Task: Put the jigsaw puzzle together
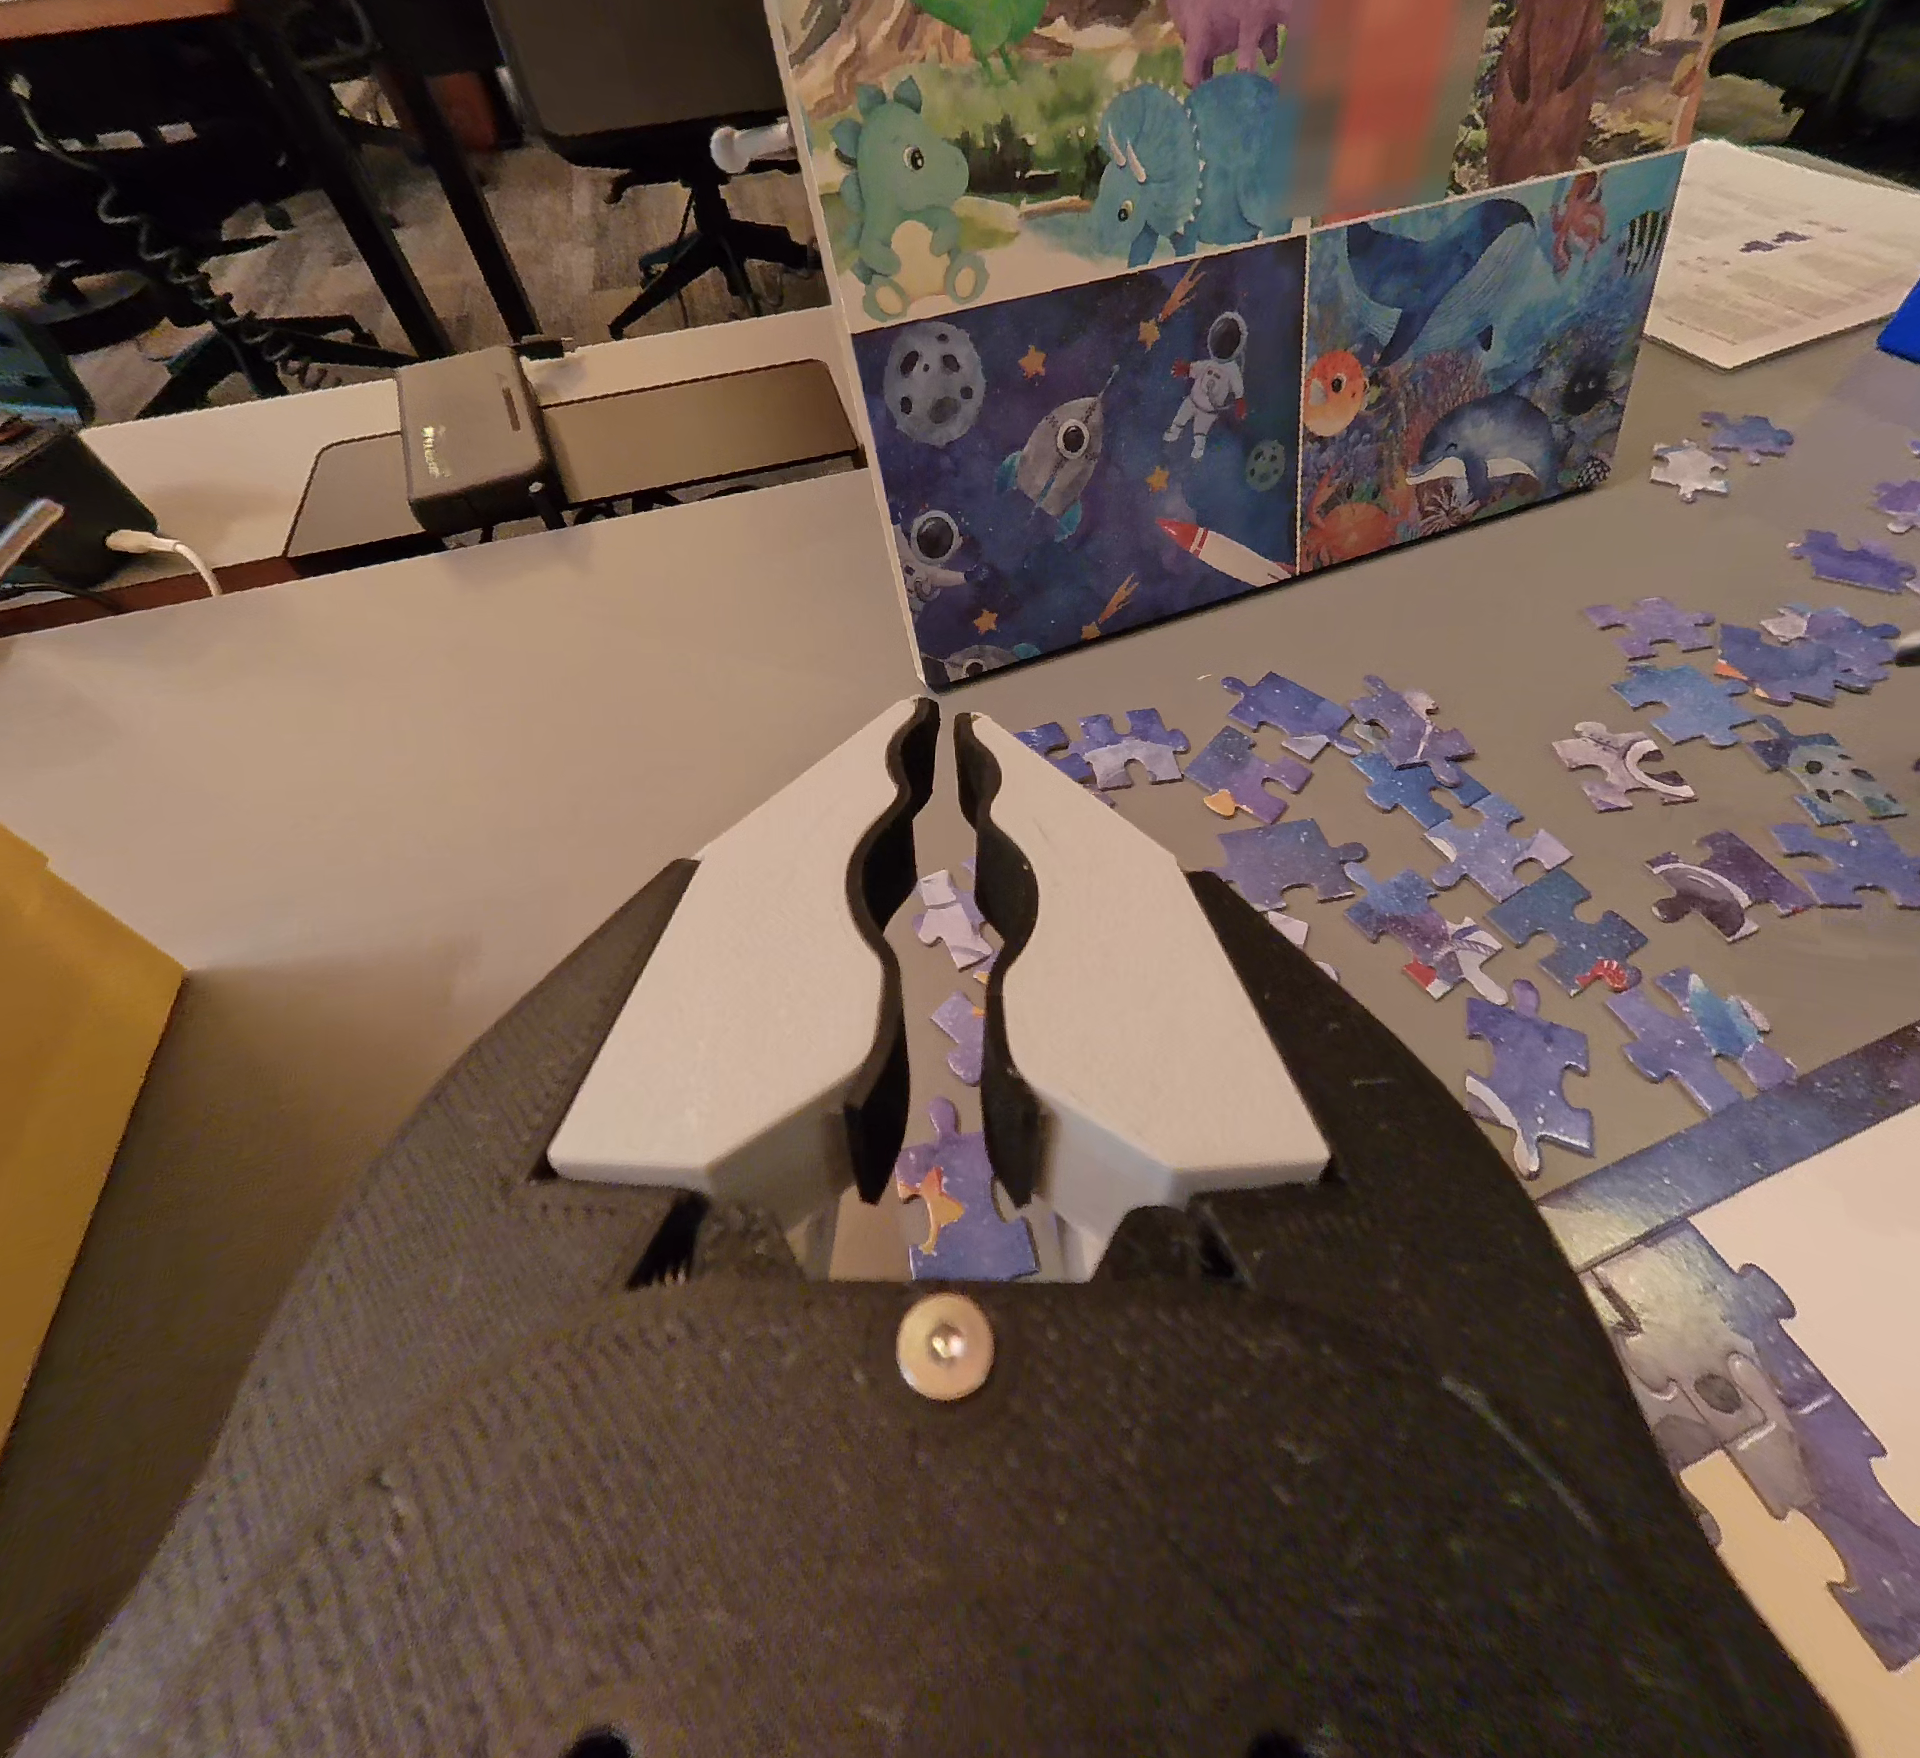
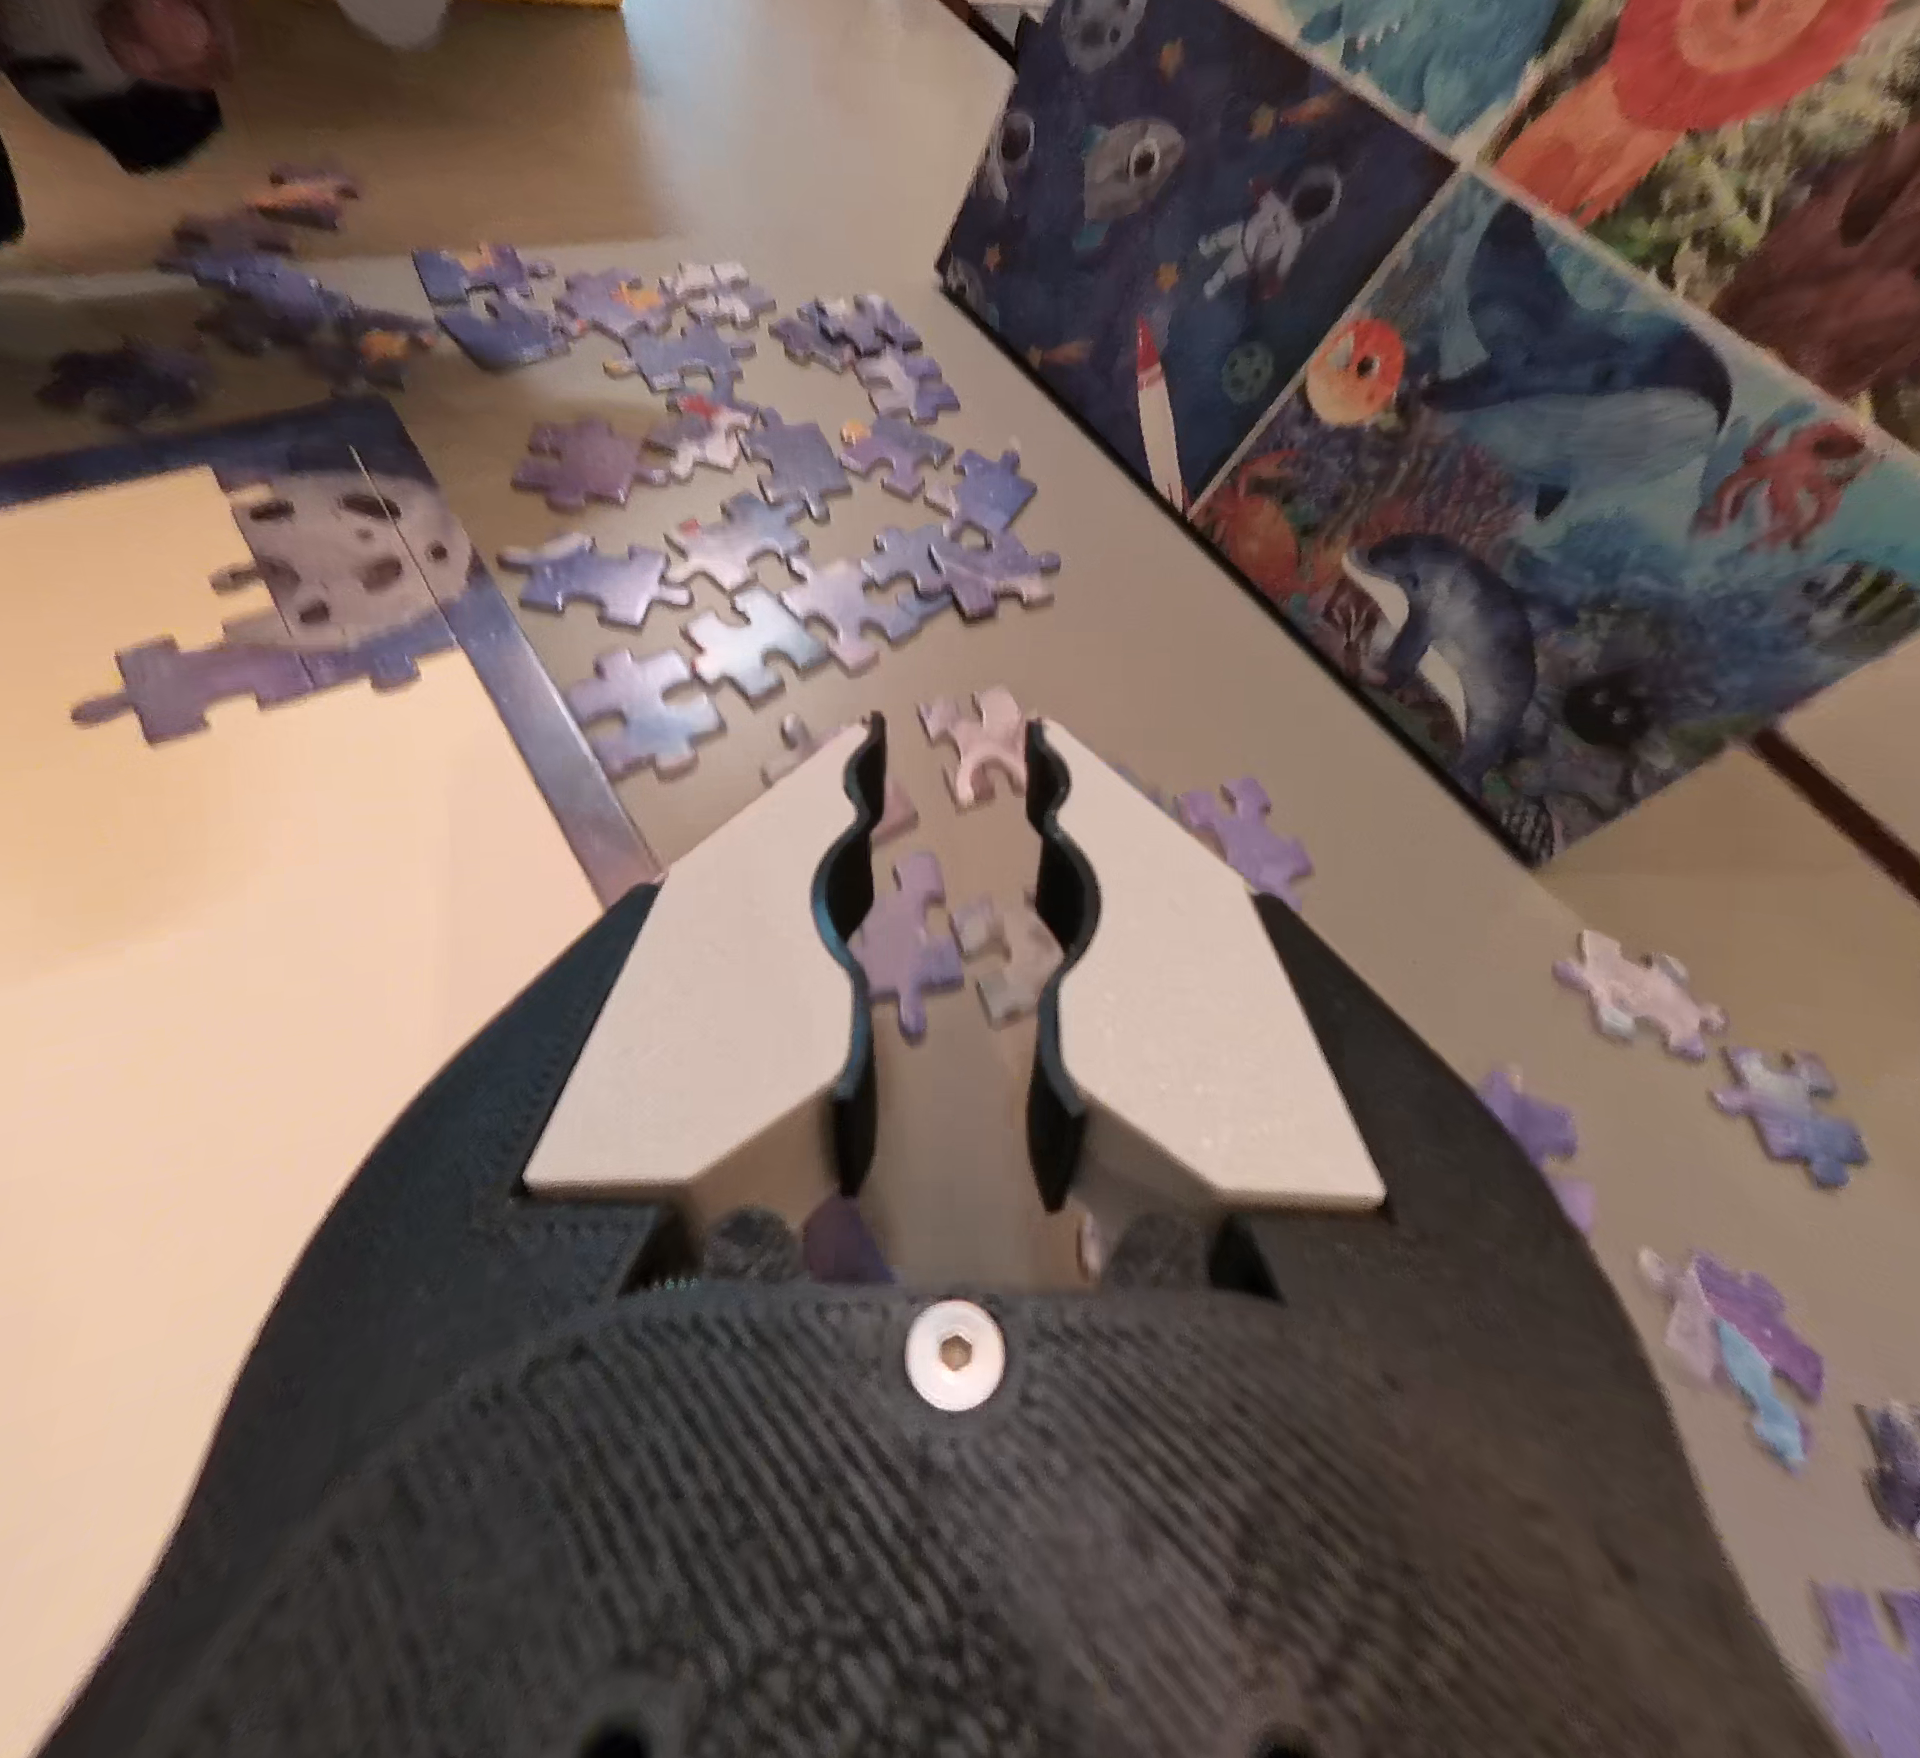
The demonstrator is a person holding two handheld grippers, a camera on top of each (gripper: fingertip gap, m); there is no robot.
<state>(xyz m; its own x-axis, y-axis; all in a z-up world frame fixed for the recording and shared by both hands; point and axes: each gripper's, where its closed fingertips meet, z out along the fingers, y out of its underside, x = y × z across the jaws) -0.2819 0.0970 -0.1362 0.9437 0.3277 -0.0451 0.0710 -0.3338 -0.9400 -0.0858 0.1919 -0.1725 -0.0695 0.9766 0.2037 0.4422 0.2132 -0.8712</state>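
- Left wrist view: the left claw (image 1: 937, 729) reaches up from the bottom centre of the frame over the grey counter (image 1: 416, 752). Its two black-lined fingers (image 1: 831, 877) stand almost together, only a thin slit showing at the tips, and nothing sits between them.
- Below the fingers, seen through the slit, a few purple puzzle pieces (image 1: 961, 1199) lie flat on the counter.
- To the right of centre spreads a scatter of loose blue and purple pieces (image 1: 1455, 856), all flat on the counter.
- Just beyond the fingertips, at upper centre, an upright puzzle box (image 1: 1081, 441) stands with pictures of dinosaurs, space and sea animals.
- At the lower right edge lies a partly built puzzle board (image 1: 1766, 1396) with a dark blue border.
- At the left edge a yellow object (image 1: 62, 1033) shows; a printed paper sheet (image 1: 1787, 254) lies at upper right.
- Right wrist view (blurred): the right claw (image 2: 953, 732) rises from the bottom centre with its fingers (image 2: 748, 929) a moderate way apart, holding nothing.
- A pale piece (image 2: 982, 747) lies on the counter just beyond and between the fingertips, apart from both pads; a purple piece (image 2: 909, 945) lies below the gap.
- Loose pieces (image 2: 748, 513) fill the middle of the frame; the puzzle board (image 2: 260, 669) is at left, the box (image 2: 1455, 358) at upper right.
- At upper left, a person's hand (image 2: 114, 15) holds the other claw.
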